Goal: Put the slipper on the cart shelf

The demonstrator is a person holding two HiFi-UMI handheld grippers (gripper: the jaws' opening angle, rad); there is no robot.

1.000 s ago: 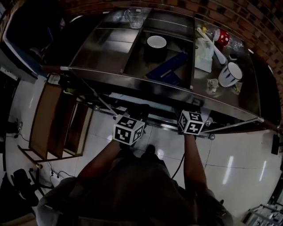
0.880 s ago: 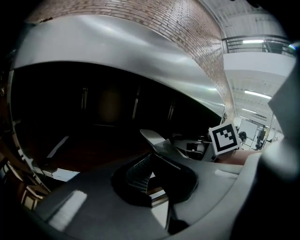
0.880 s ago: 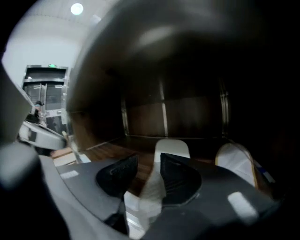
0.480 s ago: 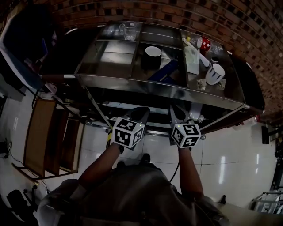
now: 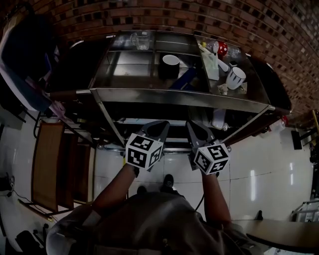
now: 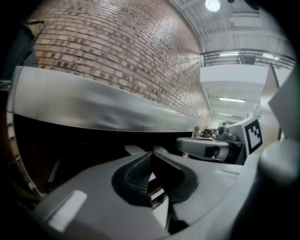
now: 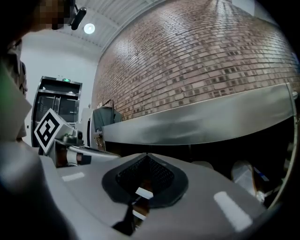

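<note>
Your left gripper (image 6: 151,157) has its jaws pressed together with nothing between them, and your right gripper (image 7: 146,159) is closed tight and empty too. You hold the two side by side, close but not touching, with their tips pointing into the dark space under the top shelf of the cart (image 5: 174,95). From the right gripper view, a pale, flat shape that looks like the slipper (image 7: 244,176) lies in that shadowed lower level. It sits off to the right of your jaws and apart from them, though it is too dim to be certain of it. The steel top of the cart is split into compartments. A clear glass jug (image 5: 141,40) stands at the back, and a black cup with a white inside (image 5: 170,64) stands in the middle with a blue object (image 5: 183,78) just beside it. A white mug (image 5: 236,77) and a red spotted piece (image 5: 221,48) stand in the right compartment. A brick wall (image 5: 164,15) rises behind the cart, and you stand on a white tiled floor (image 5: 264,169).
</note>
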